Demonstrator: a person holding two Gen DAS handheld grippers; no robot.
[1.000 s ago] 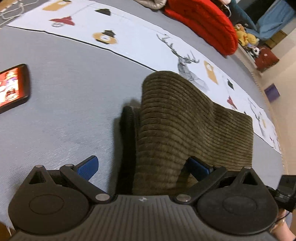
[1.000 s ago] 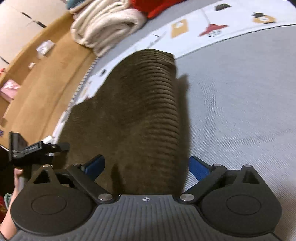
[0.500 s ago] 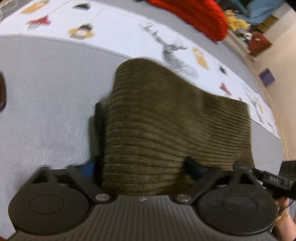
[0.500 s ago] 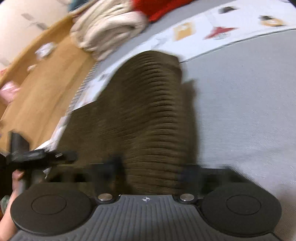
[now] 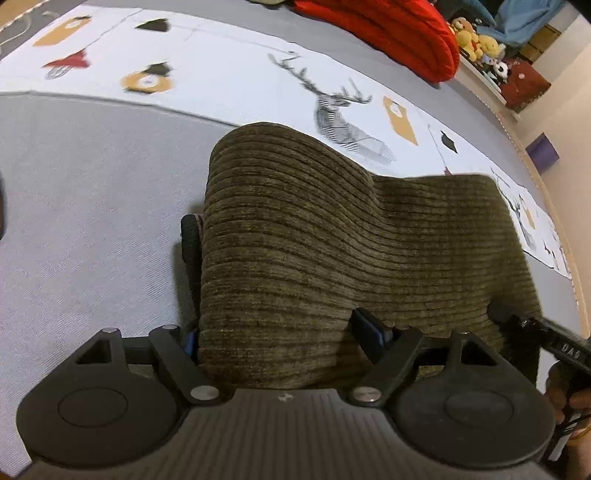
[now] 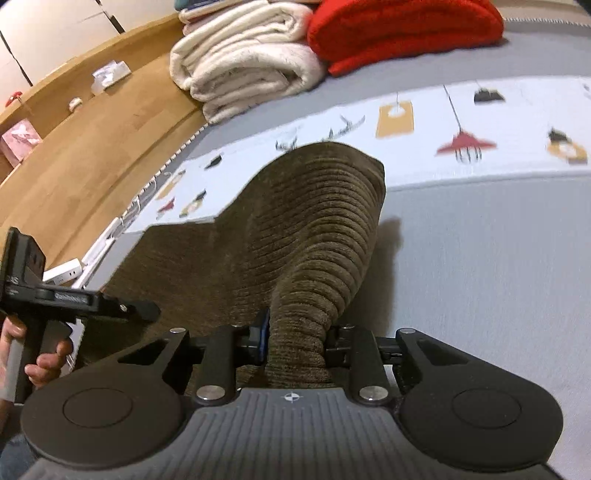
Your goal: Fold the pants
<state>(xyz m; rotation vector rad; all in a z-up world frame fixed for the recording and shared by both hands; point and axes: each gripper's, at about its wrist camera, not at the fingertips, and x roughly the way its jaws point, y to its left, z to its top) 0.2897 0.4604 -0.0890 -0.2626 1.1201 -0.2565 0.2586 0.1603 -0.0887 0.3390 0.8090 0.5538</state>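
In your left wrist view, your left gripper [image 5: 284, 334] has its fingers set fairly wide with a thick fold of the pants [image 5: 332, 236] between them. The blue pads press into the brown corduroy on both sides, so it is holding the cloth. The pants rise in a hump ahead of the gripper and slope down to the right, lying on the grey bedspread [image 5: 85, 206]. A dark waistband edge shows at the left side of the fold. Beyond the pants runs a white printed strip [image 5: 229, 77] with a deer and lamps, and a red blanket [image 5: 399, 33] lies further back.

In your right wrist view, your right gripper [image 6: 295, 339] is narrowed tight on a bunched ridge of the pants [image 6: 317, 229], which spread away to the left over the bedspread [image 6: 480, 266]. Your left hand [image 6: 40, 354] grips its handle at the left edge. Folded cream towels [image 6: 243, 59] sit beside the red blanket [image 6: 402, 29] at the back.
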